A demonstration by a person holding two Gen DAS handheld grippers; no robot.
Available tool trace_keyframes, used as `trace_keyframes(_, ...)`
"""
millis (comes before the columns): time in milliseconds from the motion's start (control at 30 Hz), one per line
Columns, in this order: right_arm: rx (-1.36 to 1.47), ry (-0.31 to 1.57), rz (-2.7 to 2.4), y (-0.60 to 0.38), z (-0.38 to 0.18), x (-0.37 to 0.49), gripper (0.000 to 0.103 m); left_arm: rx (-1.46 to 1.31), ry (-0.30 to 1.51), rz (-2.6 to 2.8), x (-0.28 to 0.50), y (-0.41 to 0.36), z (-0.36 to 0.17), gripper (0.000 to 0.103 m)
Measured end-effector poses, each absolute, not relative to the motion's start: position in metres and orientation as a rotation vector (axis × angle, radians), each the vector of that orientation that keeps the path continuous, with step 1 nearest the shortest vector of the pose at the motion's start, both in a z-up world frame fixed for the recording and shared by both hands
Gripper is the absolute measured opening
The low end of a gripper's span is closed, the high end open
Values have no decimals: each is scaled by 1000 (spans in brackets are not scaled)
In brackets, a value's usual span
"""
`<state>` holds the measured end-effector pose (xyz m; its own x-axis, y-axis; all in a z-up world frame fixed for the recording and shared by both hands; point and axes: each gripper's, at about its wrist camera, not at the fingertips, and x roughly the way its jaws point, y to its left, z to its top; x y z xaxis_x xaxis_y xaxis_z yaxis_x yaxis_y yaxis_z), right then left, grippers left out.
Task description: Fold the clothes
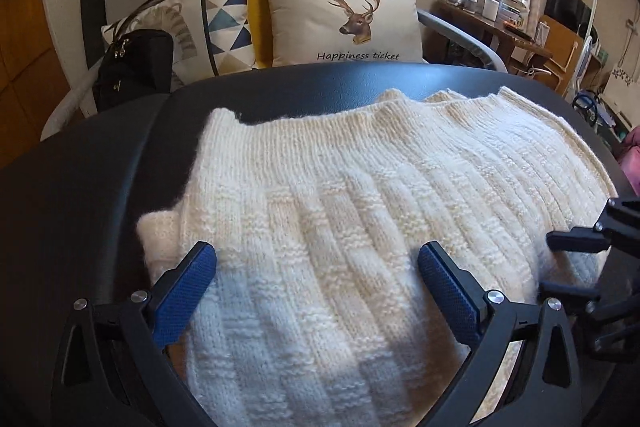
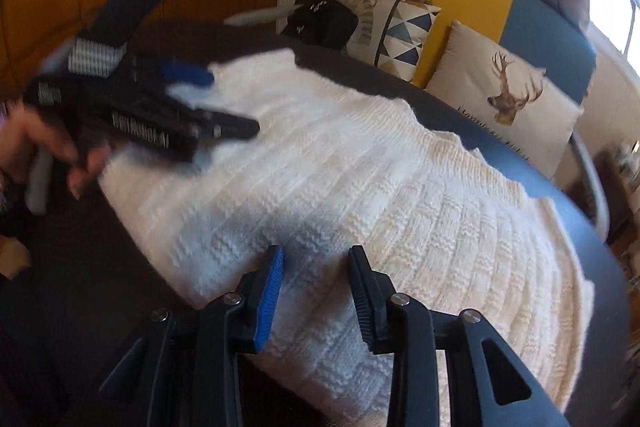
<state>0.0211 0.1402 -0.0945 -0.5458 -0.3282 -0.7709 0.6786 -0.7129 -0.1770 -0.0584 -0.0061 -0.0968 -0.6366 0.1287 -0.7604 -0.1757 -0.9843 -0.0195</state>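
1. On the round black table (image 1: 280, 95) lies the cream ribbed-knit sweater (image 1: 360, 195), spread mostly flat, one corner doubled under at its left edge; a sofa with a deer-print cushion (image 1: 344, 21) stands behind.
2. Left gripper (image 1: 316, 267), blue-padded, has its jaws spread wide over the knit near the near hem, released, nothing pinched.
3. Right gripper (image 2: 316, 267) has its jaws partly apart above the cloth, with no fold caught between the pads; it is empty, as far as the blurred right wrist view shows.
4. Judged step: taking hold of the near edge for a fold.
5. To do it well, lower both grippers to the hem, pinch every layer, and lift evenly so the thick knit does not sag or bunch.
6. Smooth the doubled corner first.
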Motion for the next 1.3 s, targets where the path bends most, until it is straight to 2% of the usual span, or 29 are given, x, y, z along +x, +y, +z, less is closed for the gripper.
trace_keyframes(100, 957, 730, -2265, 141, -106, 37, 34, -1228, 91, 2686, -55, -6, -99, 102)
trace_keyframes(167, 949, 731, -2262, 145, -108, 40, 34, -1221, 60, 2660, -54, -12, -98, 102)
trace_keyframes(333, 981, 419, -2239, 159, -78, 13, 34, -1153, 36, 2678, -42, -42, -82, 102)
trace_keyframes(500, 999, 271, -2162, 118, -67, -21, 35, -1120, -171, 2628, -26, -102, -78, 102)
trace_keyframes(667, 1036, 20, -2012, 73, -74, -63, 35, -1121, -388, 2497, -1, -141, -93, 102)
trace_keyframes(933, 1178, 0, -1891, 4, -95, -113, 35, -1154, -173, 2369, 20, -115, -116, 102)
trace_keyframes(1033, 1203, -47, -1893, 3, -105, -117, 35, -1013, -153, 2372, 32, -111, -106, 102)
trace_keyframes(1233, 1185, -112, -1906, 12, -108, -114, 35, -966, -175, 2281, 35, -103, -105, 101)
trace_keyframes(1300, 1188, -98, -1903, 15, -108, -112, 35, -962, -213, 2212, 36, -99, -106, 96)
